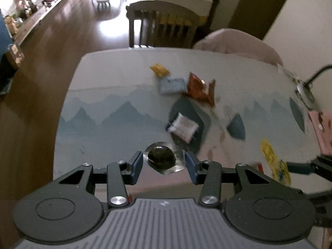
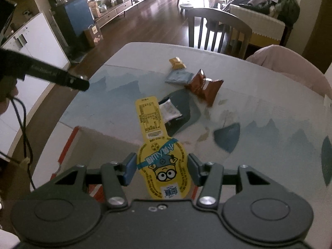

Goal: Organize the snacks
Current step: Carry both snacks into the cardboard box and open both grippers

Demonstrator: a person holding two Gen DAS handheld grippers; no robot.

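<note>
My left gripper (image 1: 164, 161) is shut on a round foil-rimmed snack with a dark centre (image 1: 162, 158), held above the table. My right gripper (image 2: 162, 169) is shut on a long yellow cartoon packet (image 2: 159, 145) that sticks forward over the table; the packet also shows at the right of the left wrist view (image 1: 275, 161). On the table lie a small yellow packet (image 2: 177, 63), a pale blue packet (image 2: 179, 77), a brown crinkled packet (image 2: 204, 87) and a white packet (image 2: 170, 110).
The table (image 2: 269, 145) has a blue mountain-print cloth. A red-edged white box (image 2: 64, 145) sits at its near left edge. A wooden chair (image 2: 217, 27) and a pink-covered seat (image 2: 290, 62) stand behind it. A pink item (image 1: 322, 128) lies at right.
</note>
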